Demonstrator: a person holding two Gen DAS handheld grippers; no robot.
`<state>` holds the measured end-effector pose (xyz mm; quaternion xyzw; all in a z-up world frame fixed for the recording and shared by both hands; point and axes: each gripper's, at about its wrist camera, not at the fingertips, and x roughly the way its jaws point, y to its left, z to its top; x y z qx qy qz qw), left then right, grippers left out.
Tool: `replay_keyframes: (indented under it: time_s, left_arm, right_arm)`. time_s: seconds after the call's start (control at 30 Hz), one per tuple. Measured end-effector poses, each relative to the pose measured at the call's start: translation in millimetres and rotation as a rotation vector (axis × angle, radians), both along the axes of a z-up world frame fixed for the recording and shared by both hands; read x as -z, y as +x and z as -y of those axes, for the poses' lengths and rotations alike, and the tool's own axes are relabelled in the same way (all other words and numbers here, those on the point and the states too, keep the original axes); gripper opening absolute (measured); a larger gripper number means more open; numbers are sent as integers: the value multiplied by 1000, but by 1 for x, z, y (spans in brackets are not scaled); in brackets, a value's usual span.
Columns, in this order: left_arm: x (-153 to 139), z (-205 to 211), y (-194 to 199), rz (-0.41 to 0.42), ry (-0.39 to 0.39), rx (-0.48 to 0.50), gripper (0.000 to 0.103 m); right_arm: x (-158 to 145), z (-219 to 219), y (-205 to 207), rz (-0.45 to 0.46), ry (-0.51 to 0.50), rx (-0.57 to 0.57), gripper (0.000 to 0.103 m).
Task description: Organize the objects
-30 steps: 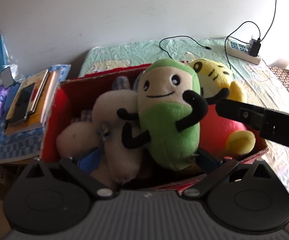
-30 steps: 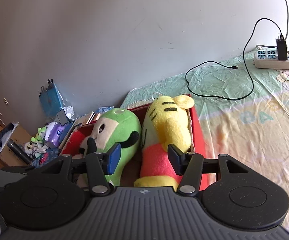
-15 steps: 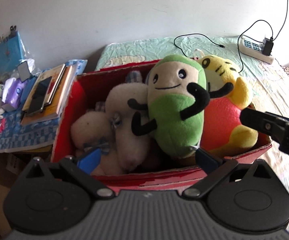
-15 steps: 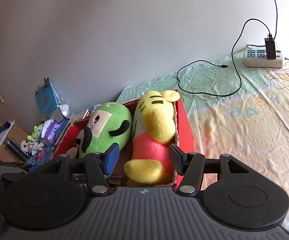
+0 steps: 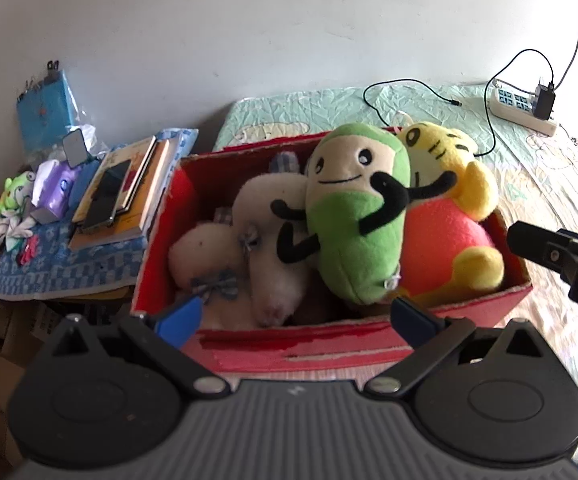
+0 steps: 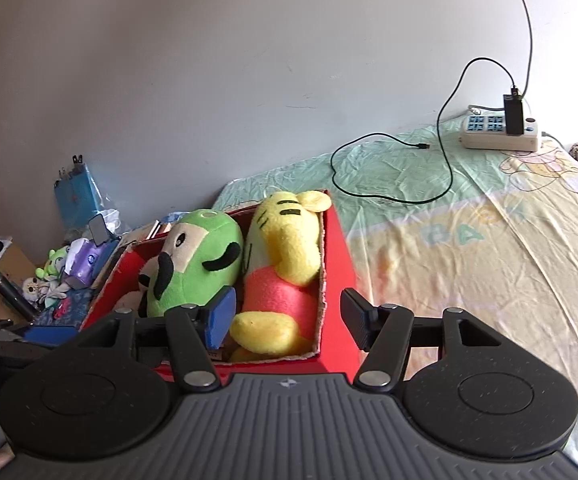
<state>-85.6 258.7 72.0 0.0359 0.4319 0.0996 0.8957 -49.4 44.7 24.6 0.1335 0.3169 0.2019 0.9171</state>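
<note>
The red box (image 5: 329,344) was seen on the bed (image 6: 469,248), packed with the green plush (image 5: 353,232), the yellow tiger plush (image 6: 285,256) and white plush toys (image 5: 249,240). Both the left gripper (image 5: 293,314) and right gripper (image 6: 289,316) were held with jaws released, grasping nothing. The green plush, piled high, could likely be toppled out if the box were nudged.

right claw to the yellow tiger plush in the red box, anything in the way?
Nothing visible. The right claw is open and empty, just short of the red box. The yellow tiger plush lies straight ahead against the box's right wall, top side exposed. The green plush leans against its left side, not over it.
</note>
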Motion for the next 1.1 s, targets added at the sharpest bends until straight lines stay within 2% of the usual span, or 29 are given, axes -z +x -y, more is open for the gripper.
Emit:
replay_keyframes:
  time_s: [0.17,0.27,0.4,0.6,0.77,0.9,1.0,1.1]
  left_arm:
    - [10,9,-6,-33,-15,14,101]
    - [19,15,-5,-66,-35,35,101]
    - [33,29,-3,-104,-25,55,101]
    - [47,51,3,-154,-24,99,101]
    - [58,73,8,-189,-2,144,101]
    - [67,82,12,-237,-50,175,101]
    - [70,89,13,-247,-42,180,101]
    - [72,92,14,-254,-41,181,101]
  right_arm:
    - [3,4,-7,-5,-81,41,63]
    - [11,12,-9,-41,-109,71,63]
    - [20,21,-7,-93,-150,128,64]
    - [30,36,-8,-138,-201,214,69]
    - [34,49,-12,-153,-248,268,79]
    - [40,60,-9,-178,-284,299,80]
    - [44,66,-9,-206,-294,314,80]
    - [46,67,-7,-223,-327,334,84]
